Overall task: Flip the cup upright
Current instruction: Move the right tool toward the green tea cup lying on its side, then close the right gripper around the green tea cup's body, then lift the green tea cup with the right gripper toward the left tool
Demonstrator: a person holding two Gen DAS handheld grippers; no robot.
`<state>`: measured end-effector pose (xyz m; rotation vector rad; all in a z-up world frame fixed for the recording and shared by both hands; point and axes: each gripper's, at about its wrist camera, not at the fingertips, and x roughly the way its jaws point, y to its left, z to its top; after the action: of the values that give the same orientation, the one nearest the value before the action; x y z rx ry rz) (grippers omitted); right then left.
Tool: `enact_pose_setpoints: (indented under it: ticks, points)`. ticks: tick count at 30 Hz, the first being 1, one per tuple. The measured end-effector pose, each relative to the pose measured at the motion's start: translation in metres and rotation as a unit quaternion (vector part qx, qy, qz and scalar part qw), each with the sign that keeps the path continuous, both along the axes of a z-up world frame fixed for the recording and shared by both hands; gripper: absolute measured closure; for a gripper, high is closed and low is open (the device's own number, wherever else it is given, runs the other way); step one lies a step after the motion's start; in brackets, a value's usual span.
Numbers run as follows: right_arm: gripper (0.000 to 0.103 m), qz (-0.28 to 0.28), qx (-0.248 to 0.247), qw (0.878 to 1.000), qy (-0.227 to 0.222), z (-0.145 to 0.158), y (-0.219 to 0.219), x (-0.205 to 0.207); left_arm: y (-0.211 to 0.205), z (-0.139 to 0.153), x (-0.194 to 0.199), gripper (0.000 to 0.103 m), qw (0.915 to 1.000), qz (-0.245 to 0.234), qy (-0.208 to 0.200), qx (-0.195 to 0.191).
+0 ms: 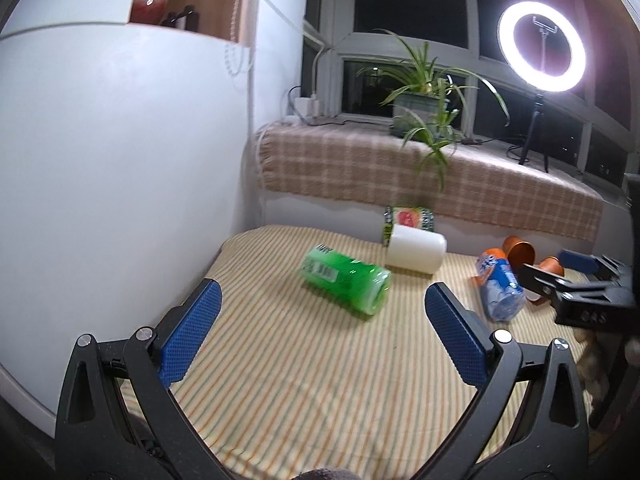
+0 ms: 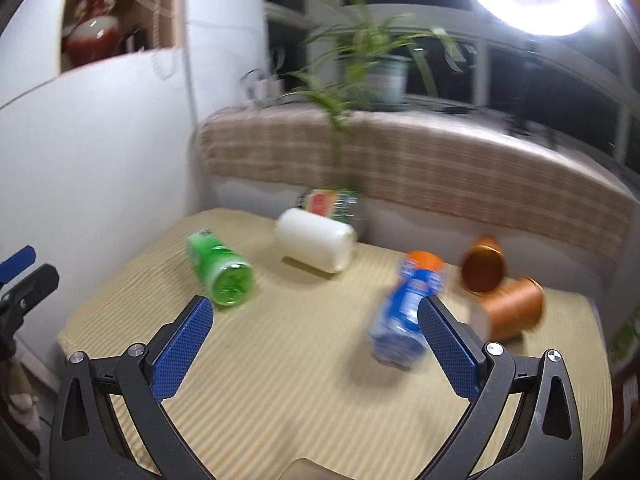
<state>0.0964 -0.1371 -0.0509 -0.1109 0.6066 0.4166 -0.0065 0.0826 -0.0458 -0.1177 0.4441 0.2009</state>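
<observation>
Both the left gripper (image 1: 322, 334) and the right gripper (image 2: 316, 340) are wide open, holding nothing. Two shiny orange cups (image 2: 514, 308) lie tipped over on the striped worktop (image 2: 300, 380).

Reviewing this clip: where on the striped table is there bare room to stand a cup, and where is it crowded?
Bare cloth spans the near half of the table, between both open grippers and short of the green bottle and blue bottle. Another open strip lies between those bottles, before the white cup. The far right is crowded: two orange cups touch beside the blue bottle.
</observation>
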Motion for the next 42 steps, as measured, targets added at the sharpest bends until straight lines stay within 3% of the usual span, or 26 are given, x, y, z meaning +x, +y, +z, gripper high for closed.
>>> enact_pose_setpoints:
  ticks: [7, 15, 24, 29, 34, 37, 42]
  points:
    - [0.001, 0.102, -0.046, 0.993, 0.024, -0.009, 0.064, 0.035, 0.023, -0.011, -0.012, 0.0, 0.9994, 0.031, 0.012, -0.007]
    - [0.001, 0.166, -0.094, 0.979, 0.069, -0.034, 0.123, 0.077, 0.04, -0.021, -0.024, 0.0, 0.9982, 0.052, 0.028, -0.011]
    - [0.001, 0.22, -0.168, 0.954, 0.114, -0.066, 0.183, 0.111, 0.054, -0.031, -0.027, 0.0, 0.9965, 0.069, 0.043, -0.021]
    - [0.002, 0.243, -0.22, 0.935, 0.139, -0.085, 0.208, 0.121, 0.061, -0.036, -0.025, 0.0, 0.9954, 0.078, 0.048, -0.029]
    - [0.02, 0.241, -0.246, 0.924, 0.166, -0.1, 0.216, 0.127, 0.065, -0.039, -0.026, 0.0, 0.9948, 0.081, 0.052, -0.033]
    - [0.038, 0.236, -0.245, 0.924, 0.176, -0.105, 0.215, 0.129, 0.065, -0.039, -0.025, 0.0, 0.995, 0.079, 0.052, -0.032]
    - [0.041, 0.229, -0.217, 0.931, 0.184, -0.098, 0.203, 0.128, 0.063, -0.04, -0.024, 0.0, 0.9953, 0.077, 0.051, -0.031]
